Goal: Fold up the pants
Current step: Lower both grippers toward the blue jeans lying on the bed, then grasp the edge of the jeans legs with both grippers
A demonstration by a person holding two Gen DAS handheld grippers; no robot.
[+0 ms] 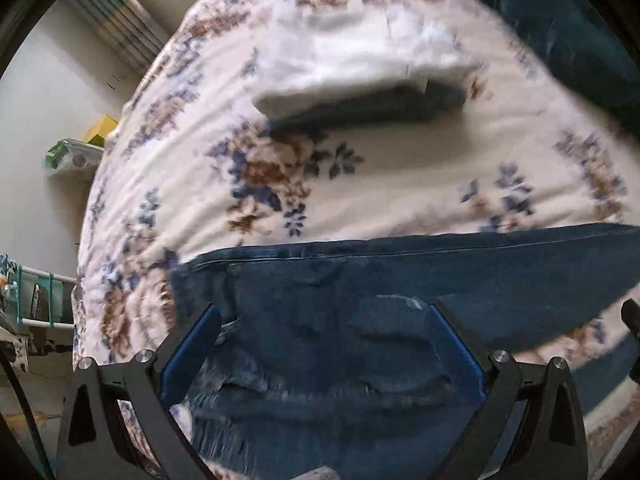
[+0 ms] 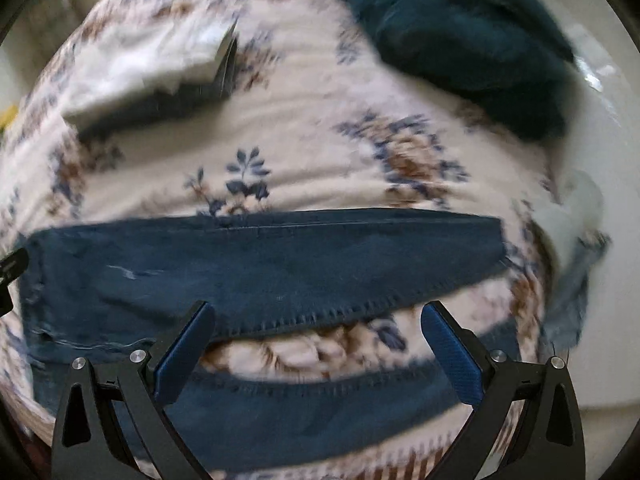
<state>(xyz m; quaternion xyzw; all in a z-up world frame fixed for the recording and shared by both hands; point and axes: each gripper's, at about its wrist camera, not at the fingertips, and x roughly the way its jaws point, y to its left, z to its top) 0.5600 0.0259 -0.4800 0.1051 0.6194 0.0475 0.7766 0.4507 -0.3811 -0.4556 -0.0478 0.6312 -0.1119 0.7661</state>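
Note:
Blue jeans point(image 1: 360, 300) lie flat across a floral bedspread point(image 1: 400, 168). In the left wrist view my left gripper point(image 1: 320, 320) is open and empty, its blue pads above the waist end of the jeans. In the right wrist view the two legs point(image 2: 260, 264) lie spread apart, with a strip of bedspread point(image 2: 300, 352) showing between them. My right gripper point(image 2: 316, 320) is open and empty over that gap, between the far leg and the near leg point(image 2: 304, 412). The left gripper's tip shows at the left edge of the right wrist view point(image 2: 12, 268).
A folded white cloth point(image 1: 352, 60) lies on a dark item further up the bed, also in the right wrist view point(image 2: 148, 68). A dark teal bundle point(image 2: 472, 36) sits at the far right corner. The bed edge falls off to the left point(image 1: 84, 240), with a rack point(image 1: 36, 304) beside it.

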